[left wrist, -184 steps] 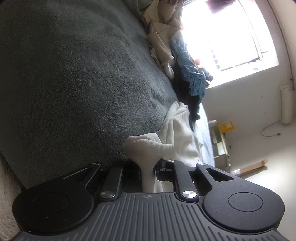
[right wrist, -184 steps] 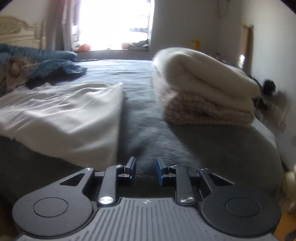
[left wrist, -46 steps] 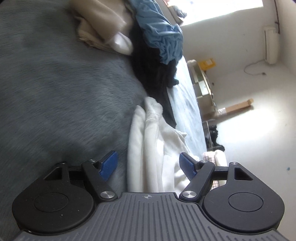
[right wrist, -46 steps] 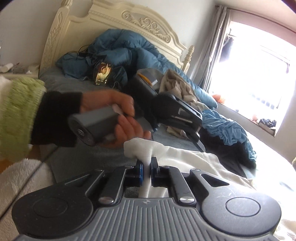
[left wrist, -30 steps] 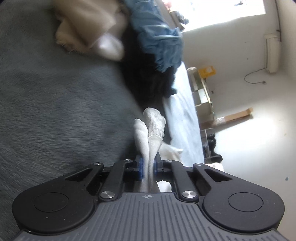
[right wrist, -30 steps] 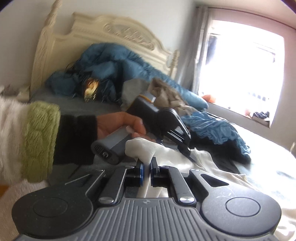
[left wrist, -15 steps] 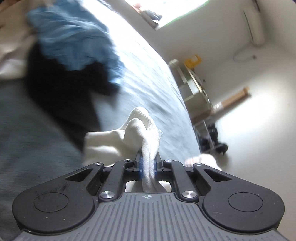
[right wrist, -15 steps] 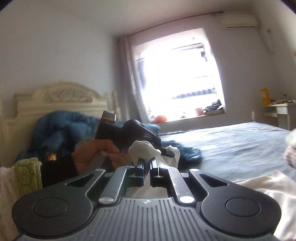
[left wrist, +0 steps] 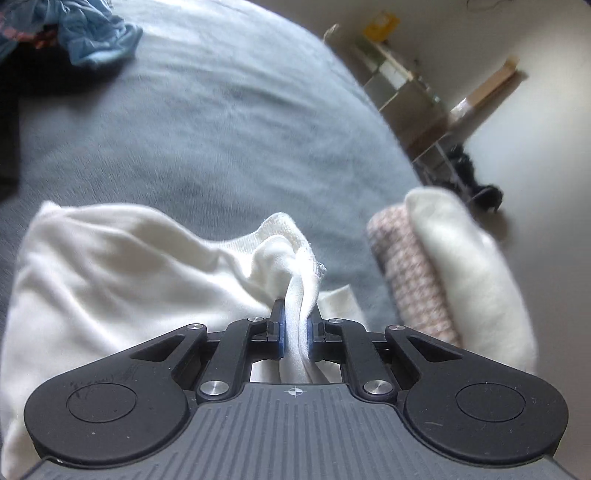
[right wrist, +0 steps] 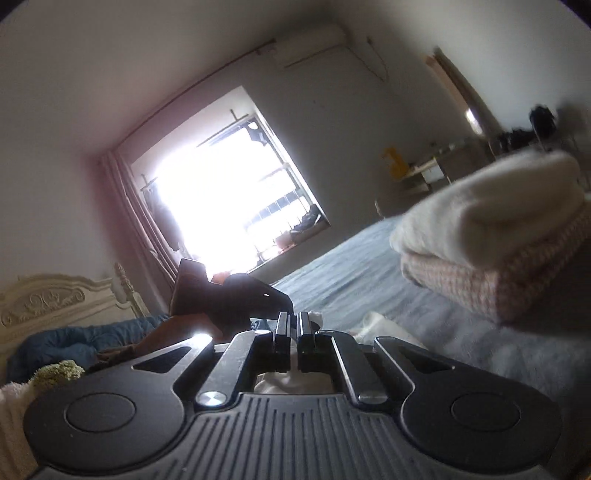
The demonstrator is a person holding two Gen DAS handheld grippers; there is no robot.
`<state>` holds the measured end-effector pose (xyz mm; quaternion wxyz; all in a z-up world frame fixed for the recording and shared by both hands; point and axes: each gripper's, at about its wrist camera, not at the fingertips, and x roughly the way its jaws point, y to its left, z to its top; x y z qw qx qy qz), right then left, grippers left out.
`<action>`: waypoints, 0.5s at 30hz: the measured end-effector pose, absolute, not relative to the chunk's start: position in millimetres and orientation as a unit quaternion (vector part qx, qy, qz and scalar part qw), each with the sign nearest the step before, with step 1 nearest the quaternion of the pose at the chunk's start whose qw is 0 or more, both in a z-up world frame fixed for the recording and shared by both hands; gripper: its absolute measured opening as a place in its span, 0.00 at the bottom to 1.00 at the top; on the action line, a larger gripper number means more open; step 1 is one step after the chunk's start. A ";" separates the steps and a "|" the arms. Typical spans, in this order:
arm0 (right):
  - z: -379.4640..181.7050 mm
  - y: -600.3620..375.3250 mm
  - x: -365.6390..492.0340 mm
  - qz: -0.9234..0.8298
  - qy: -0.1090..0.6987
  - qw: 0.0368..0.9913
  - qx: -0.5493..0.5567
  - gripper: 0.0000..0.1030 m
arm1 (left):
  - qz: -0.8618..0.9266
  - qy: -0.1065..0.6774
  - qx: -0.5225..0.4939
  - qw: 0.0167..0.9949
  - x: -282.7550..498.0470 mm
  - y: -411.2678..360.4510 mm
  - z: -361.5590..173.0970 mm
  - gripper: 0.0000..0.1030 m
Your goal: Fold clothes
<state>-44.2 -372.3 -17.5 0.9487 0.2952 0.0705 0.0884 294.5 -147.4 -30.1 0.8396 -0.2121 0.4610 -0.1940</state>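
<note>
Both jaws clenched on the white garment (left wrist: 110,266) — folded stack (left wrist: 443,266) just beside its edge.

white garment (left wrist: 110,266) cut off lower left

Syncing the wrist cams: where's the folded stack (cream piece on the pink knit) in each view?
Left wrist: folded stack at right of centre, on the grey bed edge, right of the left gripper.
Right wrist: folded stack at upper right, on the bed.
Shared landmark: the yellow object by the far wall.
</note>
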 end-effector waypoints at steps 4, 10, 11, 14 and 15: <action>-60.2 -414.8 -37.4 0.098 0.132 0.893 0.418 0.15 | -0.184 0.471 -0.205 0.838 295.1 -155.5 -40.3 0.08; -88.1 -422.8 -23.8 0.111 0.204 0.864 0.447 0.43 | -0.186 0.478 -0.194 0.836 295.0 -158.6 -37.7 0.09; -87.9 -419.1 -20.8 0.115 0.212 0.866 0.439 0.44 | -0.185 0.479 -0.194 0.836 295.3 -159.1 -37.3 0.09; -84.2 -412.5 -8.3 0.115 0.226 0.875 0.414 0.46 | -0.187 0.481 -0.195 0.834 296.6 -158.8 -37.6 0.09; -82.2 -409.9 -3.9 0.115 0.228 0.879 0.403 0.46 | -0.188 0.481 -0.196 0.833 296.7 -158.3 -37.6 0.09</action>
